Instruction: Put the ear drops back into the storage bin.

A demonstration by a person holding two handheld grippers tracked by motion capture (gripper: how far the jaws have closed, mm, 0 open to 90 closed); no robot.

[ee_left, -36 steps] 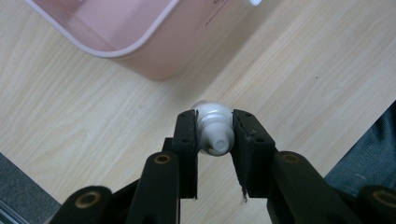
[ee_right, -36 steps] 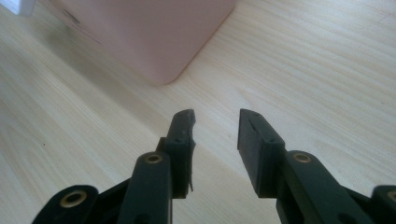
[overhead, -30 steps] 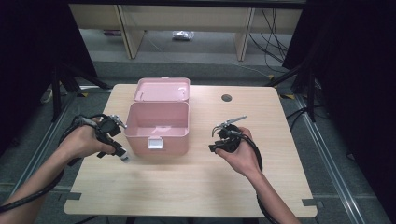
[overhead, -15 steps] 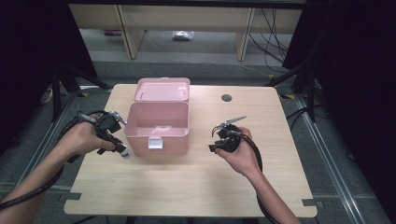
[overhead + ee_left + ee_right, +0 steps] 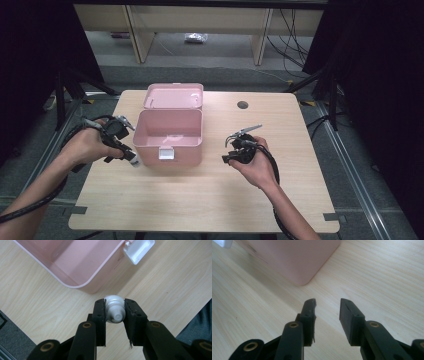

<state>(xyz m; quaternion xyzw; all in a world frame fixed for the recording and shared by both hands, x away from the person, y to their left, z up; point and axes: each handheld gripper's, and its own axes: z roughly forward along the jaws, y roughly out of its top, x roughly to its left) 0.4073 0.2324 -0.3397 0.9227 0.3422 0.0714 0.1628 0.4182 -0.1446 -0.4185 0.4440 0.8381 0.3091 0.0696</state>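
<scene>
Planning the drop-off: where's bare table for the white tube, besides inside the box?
Bare patches: the near strip of the table in front of the pink box, and the stretch between box and right gripper. Crowded: box's left side, where the left gripper holds the white tube.

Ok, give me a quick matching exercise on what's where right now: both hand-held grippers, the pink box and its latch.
Things:
1. left hand-held gripper
2. right hand-held gripper
3. pink box
4. white latch

States:
A. lid swung open, nothing visible inside
B. shut on a small white capped tube
C. jaws apart, nothing between them
D. hanging on the box's front wall

Pairs: 1-B, 2-C, 3-A, 4-D
</scene>
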